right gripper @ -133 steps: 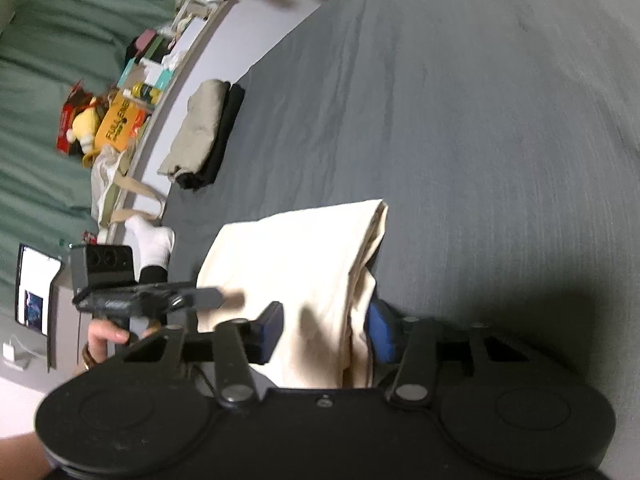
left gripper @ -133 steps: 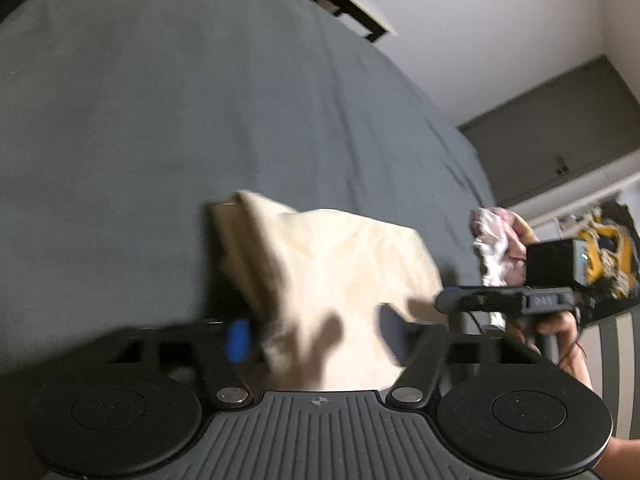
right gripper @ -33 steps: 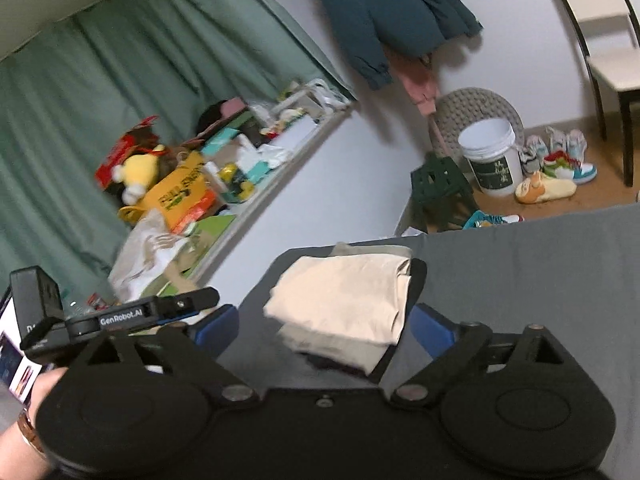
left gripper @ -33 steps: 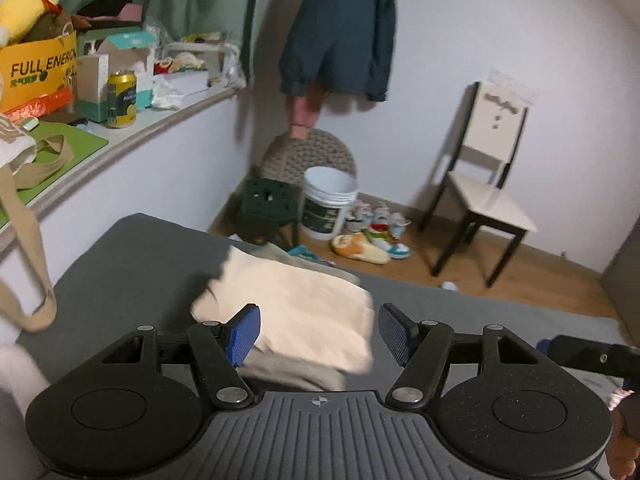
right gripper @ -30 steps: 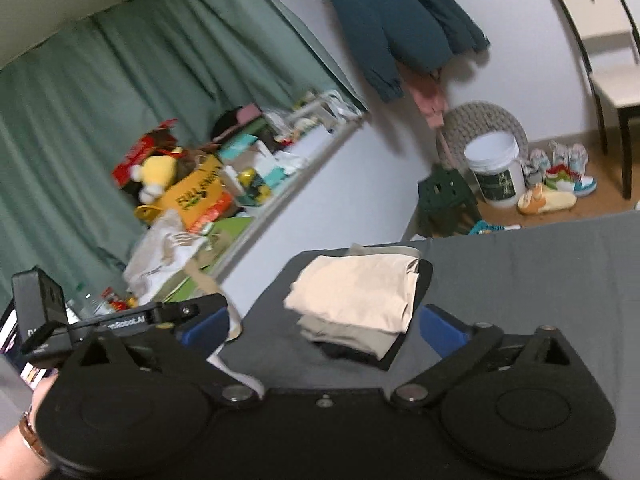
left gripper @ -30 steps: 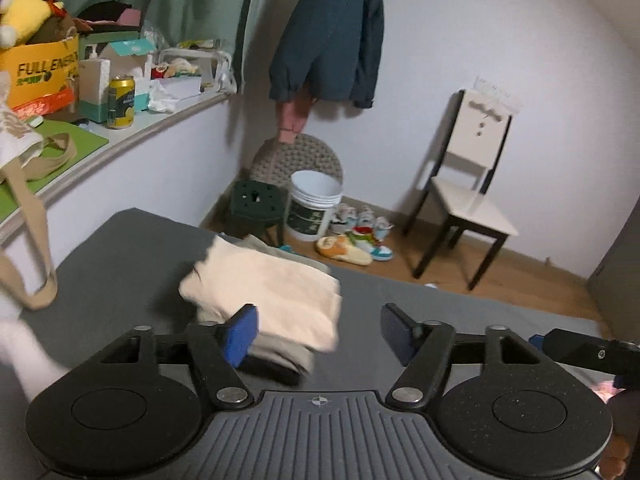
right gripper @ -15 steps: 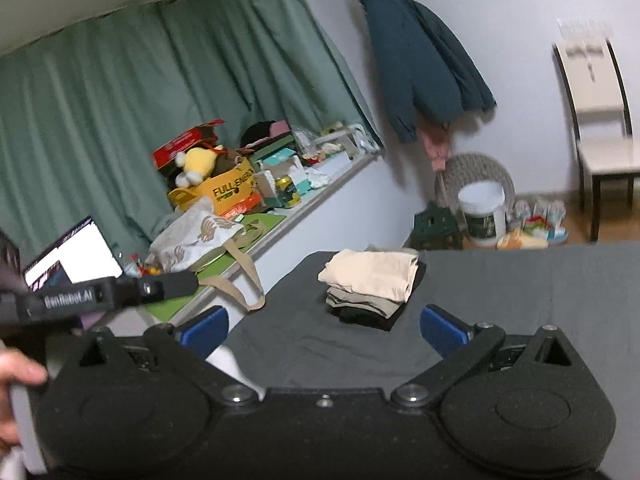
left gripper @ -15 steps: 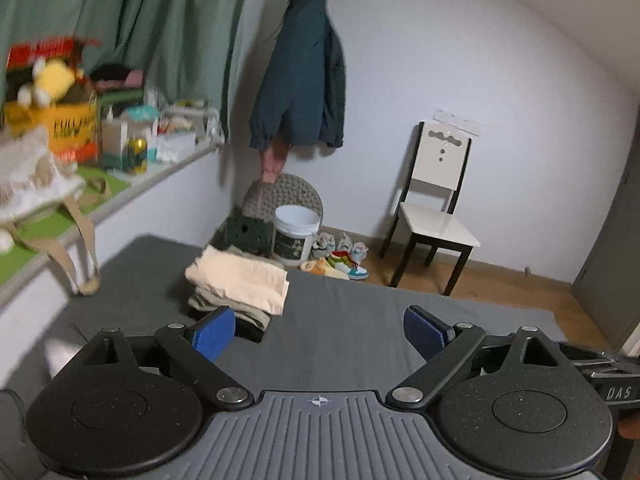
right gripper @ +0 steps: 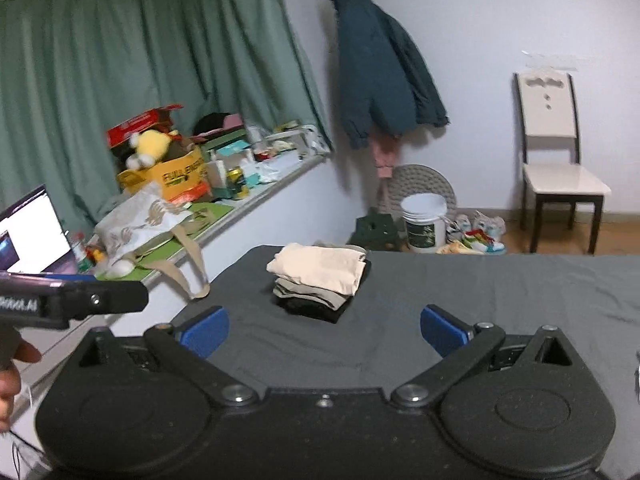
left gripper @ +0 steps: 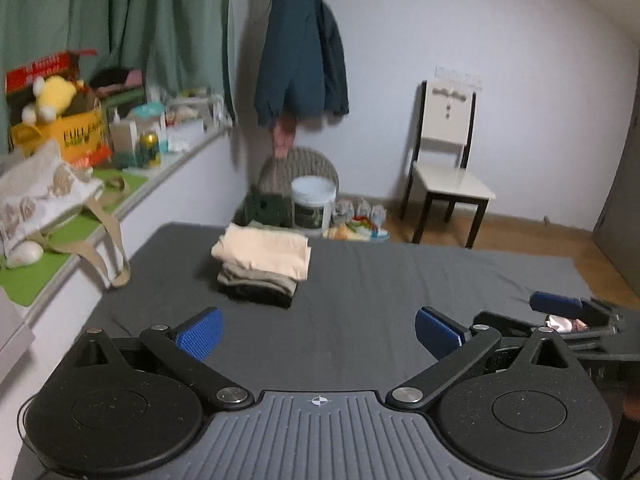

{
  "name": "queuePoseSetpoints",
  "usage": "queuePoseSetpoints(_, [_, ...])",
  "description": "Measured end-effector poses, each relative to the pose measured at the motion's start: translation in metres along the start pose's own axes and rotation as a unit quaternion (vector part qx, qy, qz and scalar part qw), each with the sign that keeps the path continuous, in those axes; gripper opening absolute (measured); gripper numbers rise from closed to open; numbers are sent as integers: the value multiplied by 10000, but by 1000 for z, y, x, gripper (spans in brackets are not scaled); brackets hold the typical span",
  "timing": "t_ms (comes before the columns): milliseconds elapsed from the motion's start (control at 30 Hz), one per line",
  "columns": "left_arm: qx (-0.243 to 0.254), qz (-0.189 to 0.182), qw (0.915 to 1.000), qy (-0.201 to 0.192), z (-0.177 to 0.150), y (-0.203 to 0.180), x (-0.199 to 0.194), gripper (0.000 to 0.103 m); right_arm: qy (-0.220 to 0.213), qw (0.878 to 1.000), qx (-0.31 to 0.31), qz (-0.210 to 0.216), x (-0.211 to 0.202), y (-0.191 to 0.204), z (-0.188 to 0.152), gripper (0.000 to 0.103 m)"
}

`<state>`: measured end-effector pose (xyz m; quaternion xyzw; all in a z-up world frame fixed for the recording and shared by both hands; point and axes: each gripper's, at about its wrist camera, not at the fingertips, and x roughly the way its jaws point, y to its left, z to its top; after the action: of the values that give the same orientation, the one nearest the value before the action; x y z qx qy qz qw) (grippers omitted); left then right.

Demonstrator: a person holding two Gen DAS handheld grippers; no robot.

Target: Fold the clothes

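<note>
- The bed (left gripper: pixel 360 280) carries a stack of folded clothes (left gripper: pixel 262 266) near its far left corner.
- The cream garment (right gripper: pixel 318 266) on top looks soft, light and floppy; better gripped at a folded edge.
- Left gripper (left gripper: pixel 318 332) and right gripper (right gripper: pixel 324 330): jaws wide apart, empty.

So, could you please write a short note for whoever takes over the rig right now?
Left gripper: open, empty, hanging over the bed.
Right gripper: open, empty, also over the bed.
Clothes: a folded pile sits at the bed's far corner, cream piece on top, tan and black ones below.
Done: those pieces are folded and piled.
Left: no unfolded clothes show on the bed; a bit of pale cloth shows by the right gripper, unclear what. Check for more.
</note>
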<state>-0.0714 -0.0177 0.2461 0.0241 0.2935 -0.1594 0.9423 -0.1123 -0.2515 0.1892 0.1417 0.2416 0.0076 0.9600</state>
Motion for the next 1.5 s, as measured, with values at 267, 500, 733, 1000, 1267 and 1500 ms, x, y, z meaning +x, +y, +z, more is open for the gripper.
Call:
queuePoseSetpoints(267, [-369, 237, 9990, -44, -7, 15, 14, 102, 190, 9970, -727, -185, -10, 39, 21, 103])
queuePoseSetpoints(500, [-693, 511, 9962, -149, -8, 35, 15, 102, 526, 9902, -1286, -152, -30, 85, 60, 103])
queuePoseSetpoints(733, [-241, 978, 9945, 275, -40, 27, 25, 103, 757, 9911, -1063, -255, -21, 79, 34, 103])
queuePoseSetpoints(1000, [56, 1051, 9928, 568, -52, 16, 25, 102, 1134, 9892, -639, -674, 0, 52, 33, 103])
queuePoseSetpoints(1267, [-42, 1210, 9924, 241, -36, -9, 8, 102, 991, 9898, -792, -656, 0, 38, 31, 103])
queuePoseSetpoints(1500, [229, 1038, 9942, 162, -32, -43, 3, 102, 1184, 9856, -942, -749, 1, 19, 33, 103])
